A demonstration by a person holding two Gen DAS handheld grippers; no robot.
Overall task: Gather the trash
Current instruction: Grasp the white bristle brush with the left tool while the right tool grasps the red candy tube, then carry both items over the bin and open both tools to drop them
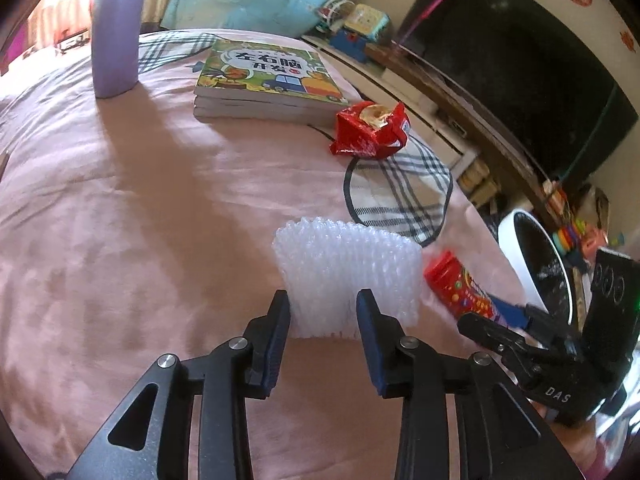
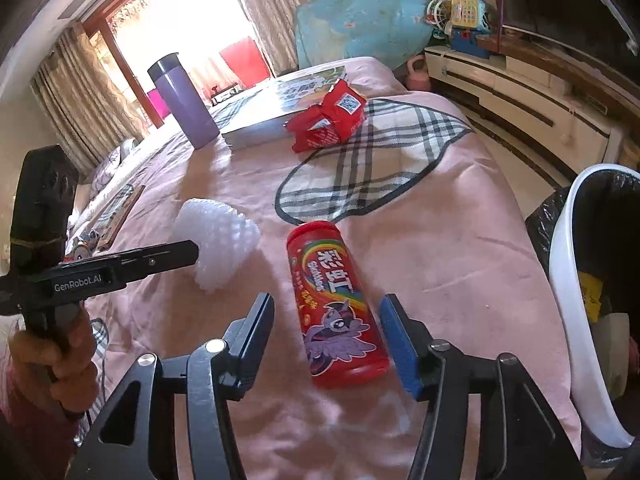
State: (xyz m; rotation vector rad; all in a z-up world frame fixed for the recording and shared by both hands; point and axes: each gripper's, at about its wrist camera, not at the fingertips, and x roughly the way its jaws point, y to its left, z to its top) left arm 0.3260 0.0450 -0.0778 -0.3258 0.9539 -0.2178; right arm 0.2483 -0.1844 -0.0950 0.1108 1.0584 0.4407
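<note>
A white foam net sleeve [image 1: 348, 276] lies on the pink bedspread. My left gripper [image 1: 323, 300] is open with a finger on each side of the sleeve's near end; it also shows in the right wrist view [image 2: 216, 236]. A red Skittles can [image 2: 336, 304] lies on its side near the bed's edge. My right gripper [image 2: 328, 308] is open and straddles the can without touching it. The can also shows in the left wrist view [image 1: 460, 288]. A crumpled red snack wrapper [image 1: 370, 128] lies farther back by the books, and shows in the right wrist view [image 2: 328, 120].
A white bin with a black liner [image 2: 568, 280] stands beside the bed at the right. A purple tumbler [image 1: 116, 28] and a stack of books [image 1: 264, 80] sit at the back. A plaid patch [image 2: 372, 164] marks the bedspread. A TV cabinet [image 2: 520, 92] runs along the right wall.
</note>
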